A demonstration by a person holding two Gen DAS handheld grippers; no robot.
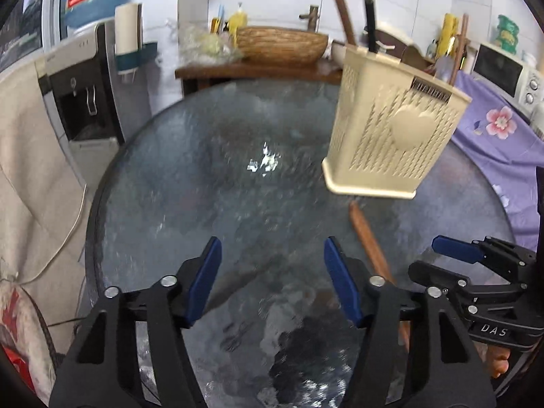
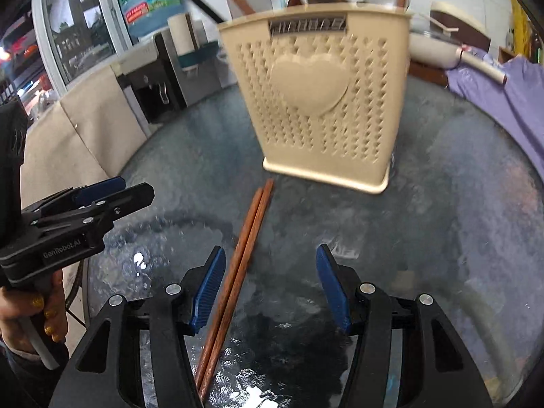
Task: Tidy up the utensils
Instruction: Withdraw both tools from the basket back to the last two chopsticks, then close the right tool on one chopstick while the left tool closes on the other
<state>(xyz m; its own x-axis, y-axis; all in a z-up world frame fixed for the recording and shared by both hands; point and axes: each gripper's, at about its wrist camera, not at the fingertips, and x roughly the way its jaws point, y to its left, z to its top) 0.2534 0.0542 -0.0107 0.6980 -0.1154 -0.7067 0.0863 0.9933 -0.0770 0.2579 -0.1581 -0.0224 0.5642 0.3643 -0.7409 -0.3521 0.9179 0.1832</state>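
Note:
A cream perforated utensil holder (image 2: 319, 102) with a heart on its front stands on the round glass table (image 2: 459, 204); it also shows in the left wrist view (image 1: 391, 129). Utensil handles stick up out of it. A pair of brown wooden chopsticks (image 2: 238, 272) lies on the glass in front of the holder, next to my right gripper's left finger; they also show in the left wrist view (image 1: 370, 244). My right gripper (image 2: 271, 285) is open and empty over them. My left gripper (image 1: 272, 275) is open and empty, left of the chopsticks.
A water dispenser (image 1: 85, 91) stands beyond the table at the left. A wooden shelf with a woven basket (image 1: 282, 44) is behind the table. A purple flowered cloth (image 1: 493, 129) and a microwave (image 1: 506, 71) are at the right. A beige cloth (image 1: 30, 156) hangs at the left.

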